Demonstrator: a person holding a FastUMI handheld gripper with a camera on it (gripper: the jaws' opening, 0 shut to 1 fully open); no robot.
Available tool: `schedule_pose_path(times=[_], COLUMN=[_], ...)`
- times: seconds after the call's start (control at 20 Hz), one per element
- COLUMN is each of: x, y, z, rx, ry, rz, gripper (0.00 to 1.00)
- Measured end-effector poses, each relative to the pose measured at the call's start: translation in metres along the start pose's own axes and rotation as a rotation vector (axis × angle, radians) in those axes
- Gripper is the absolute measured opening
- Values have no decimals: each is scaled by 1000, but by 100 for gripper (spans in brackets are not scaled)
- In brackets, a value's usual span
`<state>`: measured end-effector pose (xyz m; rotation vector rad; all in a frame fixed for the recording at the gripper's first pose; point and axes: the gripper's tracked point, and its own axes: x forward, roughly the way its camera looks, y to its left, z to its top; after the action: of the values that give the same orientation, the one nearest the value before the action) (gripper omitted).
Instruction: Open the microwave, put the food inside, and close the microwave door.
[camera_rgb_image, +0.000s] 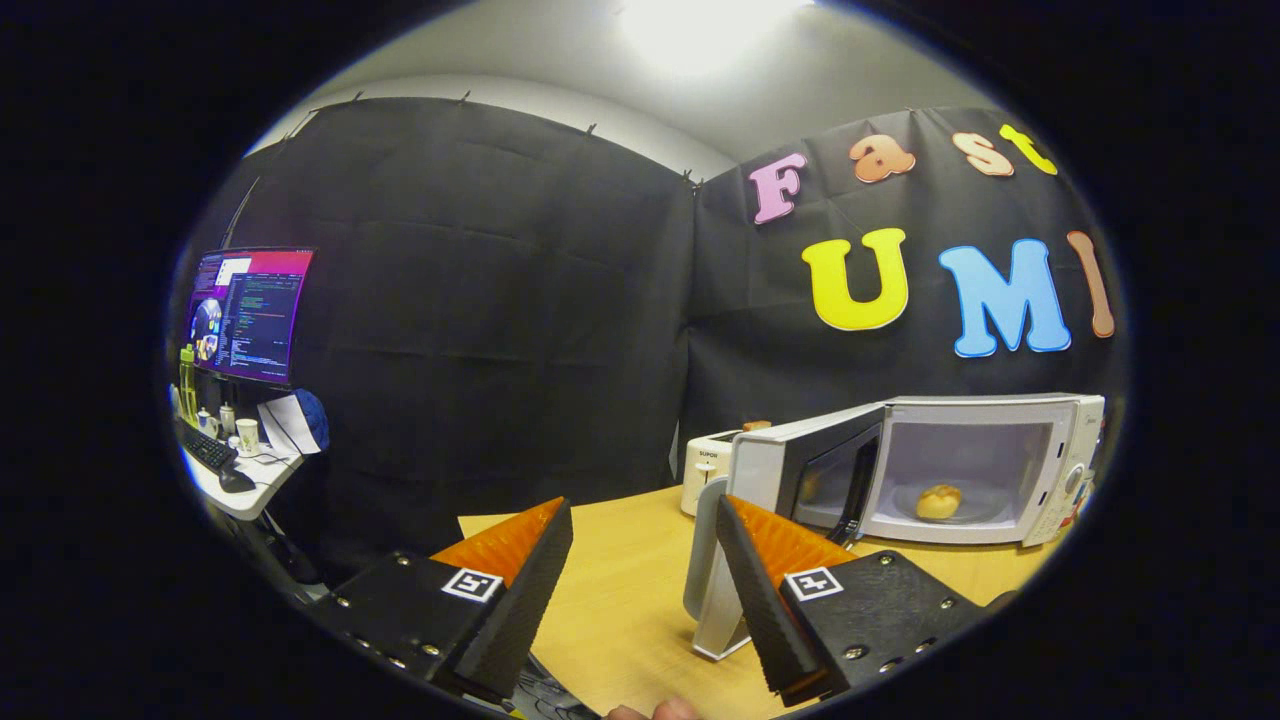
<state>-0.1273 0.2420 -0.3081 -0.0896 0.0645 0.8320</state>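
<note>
A white microwave stands on the wooden table, to the right beyond my fingers. Its door is swung wide open toward me, and the door's handle edge stands just beside and behind my right finger. A round bread roll lies on the turntable inside the lit cavity. My gripper is open, with only bare tabletop between the fingers. The right finger is close to the door's outer edge; I cannot tell if it touches.
A white toaster sits on the table behind the open door. Off the table's left side, a desk carries a monitor, keyboard, mouse and cups. A person's fingertips show at the near edge.
</note>
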Motion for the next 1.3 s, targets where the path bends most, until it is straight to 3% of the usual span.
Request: schedule_pose_path(times=[0.25, 0.3, 0.35, 0.45, 0.55, 0.75, 1.0, 1.3], x=[37, 42, 51, 62, 69, 73, 77, 54], y=[30, 31, 32, 26, 10, 5, -12, -32], z=[-13, -20, -22, -20, -29, -43, -44, -48], rx=[-13, 17, 54, 98, 110, 117, 81, 47], ry=[-27, -25, -16, -5, 0, 34, 35, 62], rz=[-1, 2, -2, -46, -104, -144, -193, -255], gripper=[88, 81, 68, 68, 20, 20, 1, 1])
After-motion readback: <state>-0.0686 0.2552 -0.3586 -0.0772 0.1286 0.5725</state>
